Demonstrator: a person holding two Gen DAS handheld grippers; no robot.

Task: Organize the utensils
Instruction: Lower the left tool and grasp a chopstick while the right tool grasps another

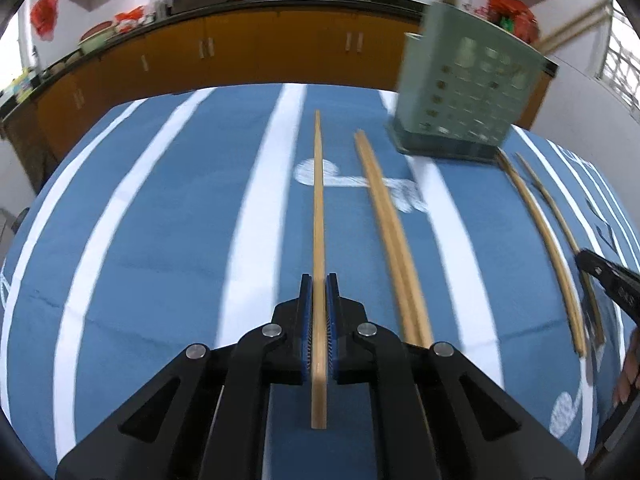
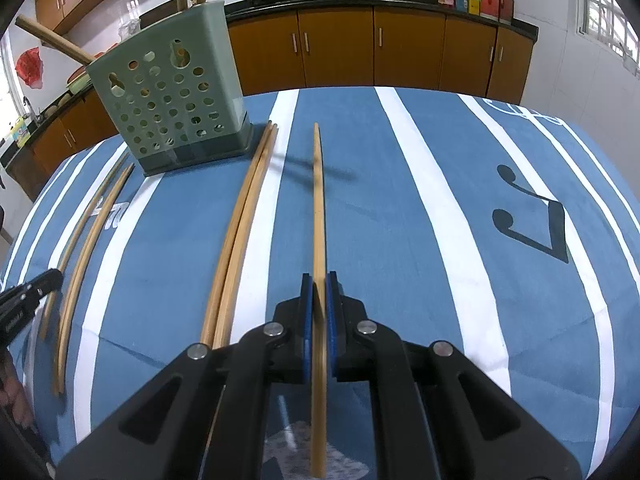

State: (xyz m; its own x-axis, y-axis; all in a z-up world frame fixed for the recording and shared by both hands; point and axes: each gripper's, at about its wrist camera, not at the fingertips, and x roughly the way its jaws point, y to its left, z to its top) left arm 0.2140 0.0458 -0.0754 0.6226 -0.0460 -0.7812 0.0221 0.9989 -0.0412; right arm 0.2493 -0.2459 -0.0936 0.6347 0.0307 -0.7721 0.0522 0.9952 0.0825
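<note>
Wooden chopstick (image 1: 318, 216) clamped between left gripper (image 1: 319, 280) fingers, centre frame; another chopstick (image 2: 318, 216) pinched by right gripper (image 2: 319, 280). Green perforated utensil holder (image 2: 168, 92) upright, upper left, on blue-striped counter (image 2: 420, 240); loose chopstick pair (image 2: 240, 232) beside.

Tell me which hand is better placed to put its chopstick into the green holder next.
Probably the right. The right tool is shut on a raised chopstick, whose shadow lies apart on the cloth. The left tool grips a low chopstick with no separate shadow.
</note>
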